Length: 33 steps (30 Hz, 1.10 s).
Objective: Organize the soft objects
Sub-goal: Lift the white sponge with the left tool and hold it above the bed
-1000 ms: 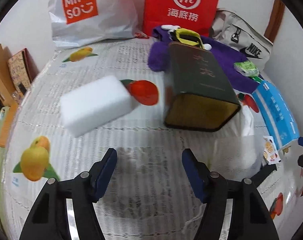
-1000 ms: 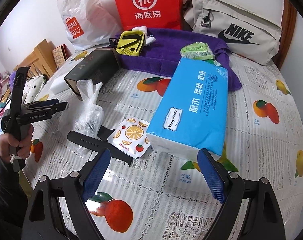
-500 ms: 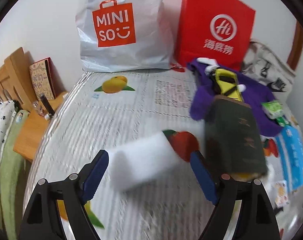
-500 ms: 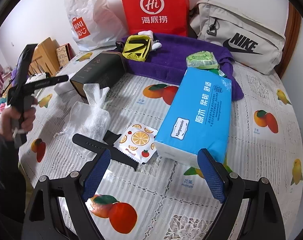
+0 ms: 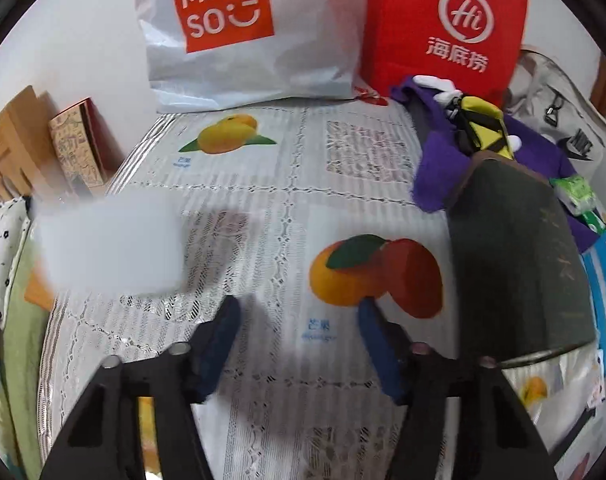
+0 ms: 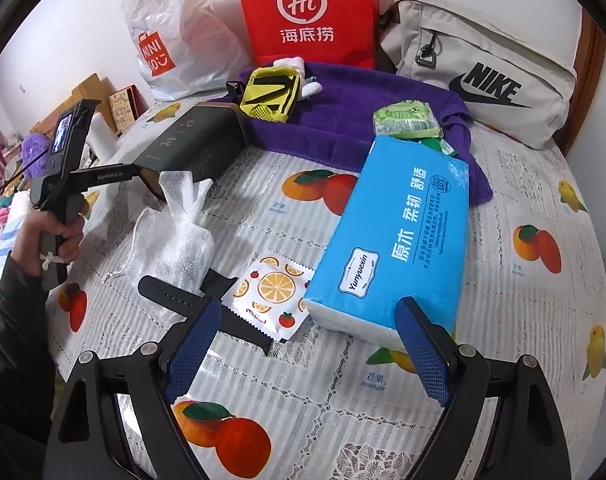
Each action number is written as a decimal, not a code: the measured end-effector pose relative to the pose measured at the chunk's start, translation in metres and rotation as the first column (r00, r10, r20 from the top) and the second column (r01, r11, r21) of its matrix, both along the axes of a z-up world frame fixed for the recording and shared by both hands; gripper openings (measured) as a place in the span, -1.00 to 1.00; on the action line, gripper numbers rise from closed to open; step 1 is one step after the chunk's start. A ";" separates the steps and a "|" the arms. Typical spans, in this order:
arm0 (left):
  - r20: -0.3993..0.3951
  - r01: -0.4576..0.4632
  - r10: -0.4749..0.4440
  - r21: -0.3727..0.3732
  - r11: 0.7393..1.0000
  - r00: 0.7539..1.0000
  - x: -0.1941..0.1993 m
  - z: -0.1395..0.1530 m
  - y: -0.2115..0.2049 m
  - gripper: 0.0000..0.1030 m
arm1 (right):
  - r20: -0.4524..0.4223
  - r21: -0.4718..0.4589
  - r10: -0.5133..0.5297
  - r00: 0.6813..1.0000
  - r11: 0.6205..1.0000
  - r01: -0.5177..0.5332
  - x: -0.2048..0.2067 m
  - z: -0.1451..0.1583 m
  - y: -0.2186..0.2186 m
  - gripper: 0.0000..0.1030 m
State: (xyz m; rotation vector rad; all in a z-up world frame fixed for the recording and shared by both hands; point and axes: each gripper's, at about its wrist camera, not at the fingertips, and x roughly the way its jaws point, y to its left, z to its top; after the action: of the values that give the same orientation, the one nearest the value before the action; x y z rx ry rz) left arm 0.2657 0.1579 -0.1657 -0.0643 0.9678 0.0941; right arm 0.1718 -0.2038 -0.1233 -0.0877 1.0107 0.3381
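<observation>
The left gripper hangs over the fruit-print tablecloth with its jaws closing and nothing between them. Ahead and to its left lies the white sponge block, blurred, near the table's edge and well clear of the pads. Ahead to its right stands a dark box on its side; its open mouth shows in neither view, so what it holds cannot be told. The step in hand looks like a pickup of the sponge: the next move probably calls for reopening, swinging left to straddle the block, then squeezing gently, since it should compress.

The right gripper is spread wide and empty. Just ahead, between its fingers, lies the blue tissue pack; ahead-left are a fruit-print sachet, a black strap and a clear pouch. Farther off, a purple towel carries a green packet. Farthest stand a red paper bag, a white plastic bag and a grey waist bag; their contents are hidden.
</observation>
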 end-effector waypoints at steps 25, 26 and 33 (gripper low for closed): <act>0.109 -0.077 0.071 0.055 0.996 0.991 -0.033 0.037 0.078 0.59 | 0.036 0.001 0.056 0.998 0.998 -0.056 0.003 0.016 0.030 0.71; 0.108 -0.069 0.063 0.055 0.996 0.992 -0.029 0.036 0.084 0.59 | 0.035 -0.001 0.051 0.998 0.999 -0.051 0.005 0.015 0.032 0.71; 0.098 0.010 -0.022 0.118 0.993 0.995 0.002 0.023 0.105 0.59 | 0.020 -0.031 0.032 0.999 0.999 -0.031 0.018 0.011 0.045 0.71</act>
State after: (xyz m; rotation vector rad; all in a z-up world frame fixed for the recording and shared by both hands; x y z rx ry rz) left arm 0.2679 0.2626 -0.1426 0.0465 0.8614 0.1313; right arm 0.1902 -0.1592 -0.1120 -0.1346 0.9949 0.3502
